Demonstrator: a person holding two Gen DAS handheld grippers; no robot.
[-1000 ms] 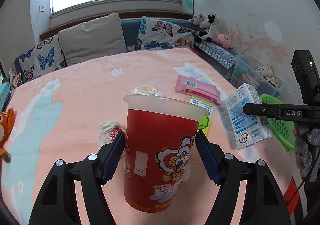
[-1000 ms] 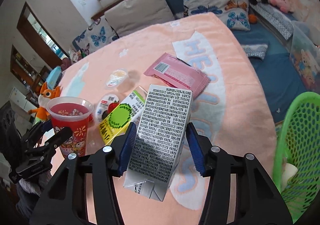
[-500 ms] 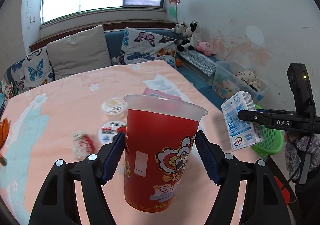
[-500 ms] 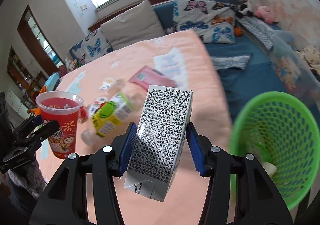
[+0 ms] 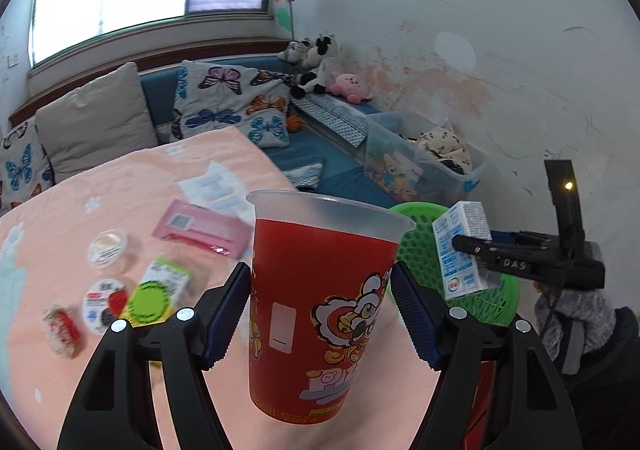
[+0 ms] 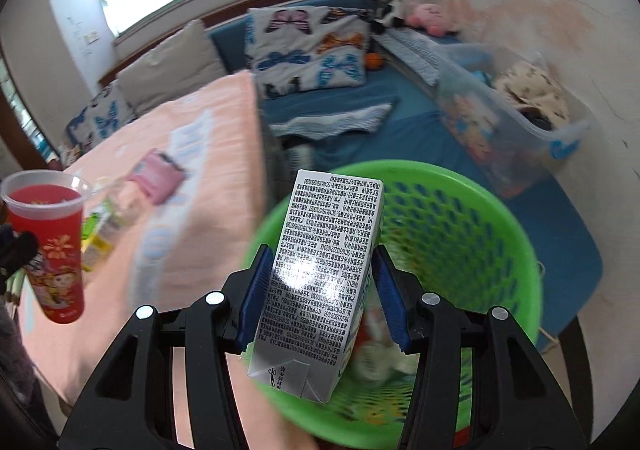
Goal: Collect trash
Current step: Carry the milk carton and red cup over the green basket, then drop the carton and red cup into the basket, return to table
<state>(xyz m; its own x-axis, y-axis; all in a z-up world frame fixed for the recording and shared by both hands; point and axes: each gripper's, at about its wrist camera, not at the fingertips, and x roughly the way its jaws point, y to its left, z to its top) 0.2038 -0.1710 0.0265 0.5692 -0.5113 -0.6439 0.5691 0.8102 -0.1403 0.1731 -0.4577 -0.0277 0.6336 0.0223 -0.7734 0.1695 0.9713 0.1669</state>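
My left gripper [image 5: 320, 310] is shut on a red plastic cup [image 5: 316, 310] with cartoon print, held above the table's right edge. My right gripper [image 6: 322, 298] is shut on a white milk carton [image 6: 324, 274] and holds it over the green mesh basket [image 6: 472, 234], which has some trash at its bottom. The left wrist view shows the carton [image 5: 460, 250] and the right gripper [image 5: 472, 246] over the basket [image 5: 424, 262]. The cup also shows at far left in the right wrist view [image 6: 52, 246].
On the peach tablecloth [image 5: 100, 218] lie a pink packet [image 5: 200, 228], a green-yellow carton [image 5: 156, 290], two round lids [image 5: 106, 248] and a small wrapper [image 5: 62, 326]. A clear storage box [image 6: 520, 122] and a blue sofa [image 6: 360, 106] stand beyond the basket.
Both grippers have swung right, away from the table. The carton has moved from above the table to over the basket. The cup has followed toward the table's right edge.
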